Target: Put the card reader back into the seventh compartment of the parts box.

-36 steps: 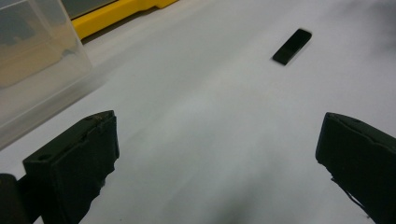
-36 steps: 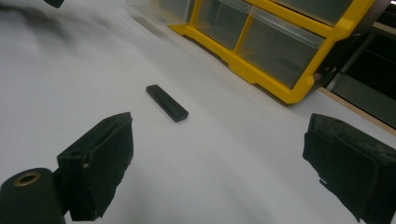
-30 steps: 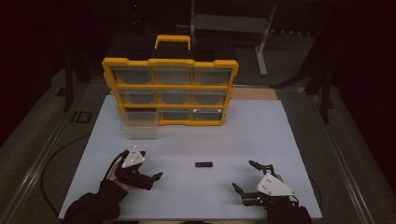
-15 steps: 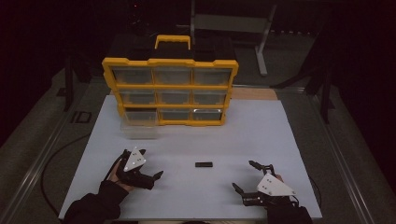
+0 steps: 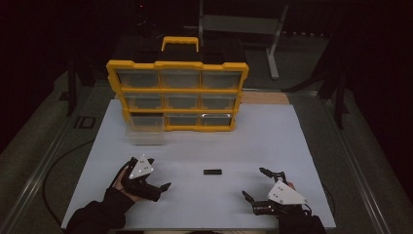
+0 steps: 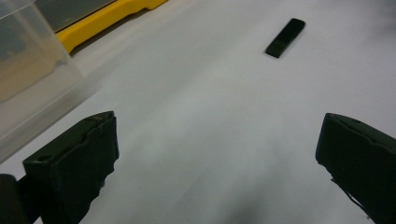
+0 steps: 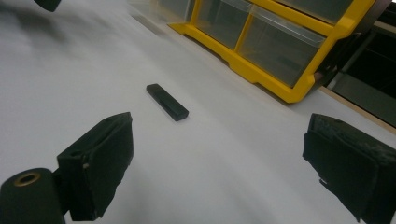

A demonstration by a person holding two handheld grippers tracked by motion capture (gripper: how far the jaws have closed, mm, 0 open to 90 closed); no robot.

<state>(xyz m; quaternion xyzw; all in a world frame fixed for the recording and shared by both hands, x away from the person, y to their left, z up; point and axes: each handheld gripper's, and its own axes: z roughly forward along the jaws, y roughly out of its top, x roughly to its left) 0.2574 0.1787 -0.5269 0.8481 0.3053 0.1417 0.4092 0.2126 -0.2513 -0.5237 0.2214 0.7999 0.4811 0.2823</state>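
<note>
High view is showing the left hand-held gripper (image 5: 148, 174) edging slightly toward the small black stick (image 5: 212, 171), jaws apart and empty; the right hand-held gripper (image 5: 257, 184) is resting, likewise spread. Between them the stick is lying untouched on the white worktop (image 5: 272, 141), so pickup is probably just beginning, with the yellow organizer (image 5: 178, 95) waiting beyond

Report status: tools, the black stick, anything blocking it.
Left tool open, empty. Right tool open, empty. Small flat black rectangular stick lies on the white table between them, untouched. Nothing blocks it; pulled-out clear plastic drawer sits well behind.
</note>
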